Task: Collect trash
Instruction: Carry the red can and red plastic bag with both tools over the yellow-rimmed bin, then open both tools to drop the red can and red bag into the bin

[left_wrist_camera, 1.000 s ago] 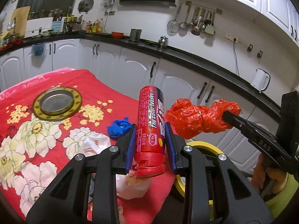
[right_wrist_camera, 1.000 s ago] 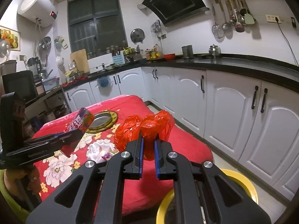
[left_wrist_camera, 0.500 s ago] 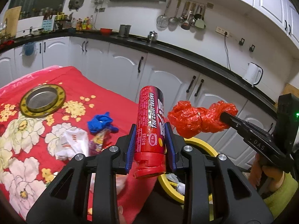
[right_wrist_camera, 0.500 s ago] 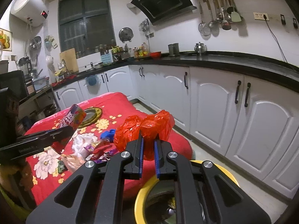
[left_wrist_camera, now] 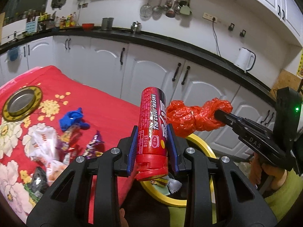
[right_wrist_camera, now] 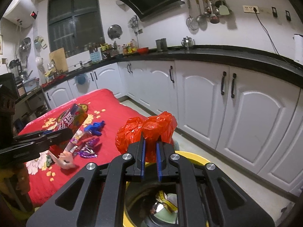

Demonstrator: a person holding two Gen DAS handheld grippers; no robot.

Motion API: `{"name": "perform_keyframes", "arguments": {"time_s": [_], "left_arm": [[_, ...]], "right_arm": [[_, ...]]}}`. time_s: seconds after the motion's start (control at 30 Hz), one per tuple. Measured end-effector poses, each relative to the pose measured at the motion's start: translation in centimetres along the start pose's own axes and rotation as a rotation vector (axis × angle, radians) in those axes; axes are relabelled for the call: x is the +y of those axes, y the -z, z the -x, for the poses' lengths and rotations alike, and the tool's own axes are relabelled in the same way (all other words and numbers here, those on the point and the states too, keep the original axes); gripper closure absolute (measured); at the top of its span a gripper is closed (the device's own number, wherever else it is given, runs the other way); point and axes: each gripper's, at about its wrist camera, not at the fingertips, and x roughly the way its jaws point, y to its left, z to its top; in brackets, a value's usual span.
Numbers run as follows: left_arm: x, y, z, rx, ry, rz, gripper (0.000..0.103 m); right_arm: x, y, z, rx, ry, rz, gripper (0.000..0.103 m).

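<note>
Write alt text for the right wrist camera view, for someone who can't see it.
The right gripper clamps a crumpled red plastic bag above a yellow-rimmed trash bin holding wrappers. At left, the left gripper holds a red cylindrical snack can over a red floral tablecloth strewn with wrappers, in a white-cabinet kitchen.

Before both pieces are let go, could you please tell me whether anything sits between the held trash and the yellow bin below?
Nothing visible does. The right claw holds the red plastic bag over the open yellow bin. The left claw grips the red tube near the bin's rim; only trash already inside lies beneath.
</note>
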Motion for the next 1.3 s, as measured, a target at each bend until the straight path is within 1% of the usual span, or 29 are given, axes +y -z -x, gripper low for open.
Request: {"name": "perform_keyframes", "arguments": {"time_s": [0.43, 0.63, 0.83, 1.13, 1.3], "left_arm": [[-2.7, 1.7, -3.4, 0.071, 0.079, -0.021, 0.080], [-3.6, 2.8, -5.3, 0.122, 0.104, -0.027, 0.080], [-4.5, 3.8, -6.9, 0.168, 0.118, -0.043, 0.080], [-5.3, 4.7, -8.5, 0.212, 0.128, -0.059, 0.080], [-5.2, 4.8, -9.1, 0.231, 0.134, -0.041, 0.080]], "right_arm": [[-3.6, 2.9, -0.1, 0.083, 0.078, -0.034, 0.094], [-4.8, 4.2, -0.4, 0.133, 0.100, -0.054, 0.094], [-5.6, 4.8, -0.6, 0.159, 0.107, -0.071, 0.093], [-6.9, 5.3, -1.1, 0.180, 0.108, -0.103, 0.093], [-7.3, 5.5, -1.2, 0.190, 0.100, -0.112, 0.093]]}}
